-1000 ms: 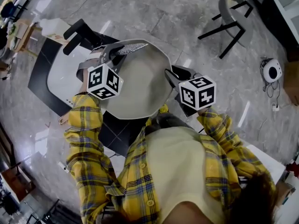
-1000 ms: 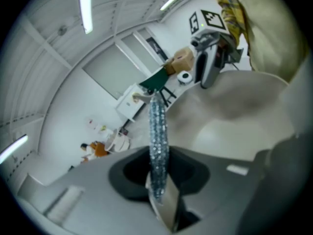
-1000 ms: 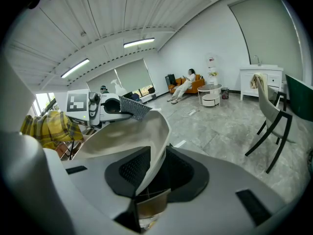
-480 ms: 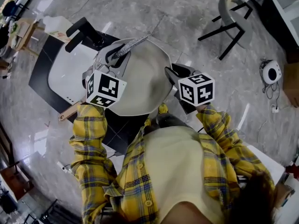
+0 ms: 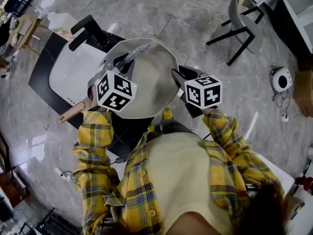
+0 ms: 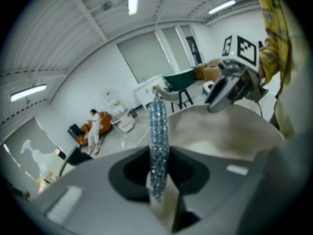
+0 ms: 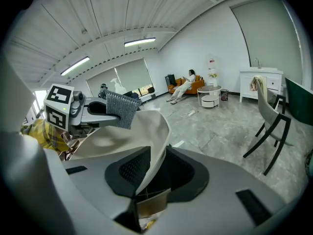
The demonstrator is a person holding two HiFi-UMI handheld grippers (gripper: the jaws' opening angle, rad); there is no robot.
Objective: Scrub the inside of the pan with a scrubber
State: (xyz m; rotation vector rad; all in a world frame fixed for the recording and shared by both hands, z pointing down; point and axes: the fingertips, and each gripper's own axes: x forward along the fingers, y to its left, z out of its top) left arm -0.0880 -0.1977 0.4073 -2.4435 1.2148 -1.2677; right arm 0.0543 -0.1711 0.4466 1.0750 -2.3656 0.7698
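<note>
I hold a cream pan [image 5: 149, 82] up off the table. My right gripper [image 5: 177, 77] is shut on its right rim; in the right gripper view the rim [image 7: 155, 146] runs down between the jaws. My left gripper [image 5: 121, 62] is shut on a silvery mesh scrubber [image 5: 133, 54], which lies against the pan's inside near the far left rim. Edge-on in the left gripper view, the scrubber [image 6: 159, 141] stands over the pan's hollow [image 6: 220, 131]. A wooden handle [image 5: 73, 112] sticks out at lower left.
Below the pan is a black table with a white basin [image 5: 68, 72] and a black tap [image 5: 90, 31]. A chair [image 5: 239, 18] stands on the marble floor at the right, with a small round white device [image 5: 281, 80] beyond it.
The left gripper and scrubber have shifted a little across the pan's far left side. The pan has swung slightly, bringing the wooden handle into view. The right gripper has barely moved.
</note>
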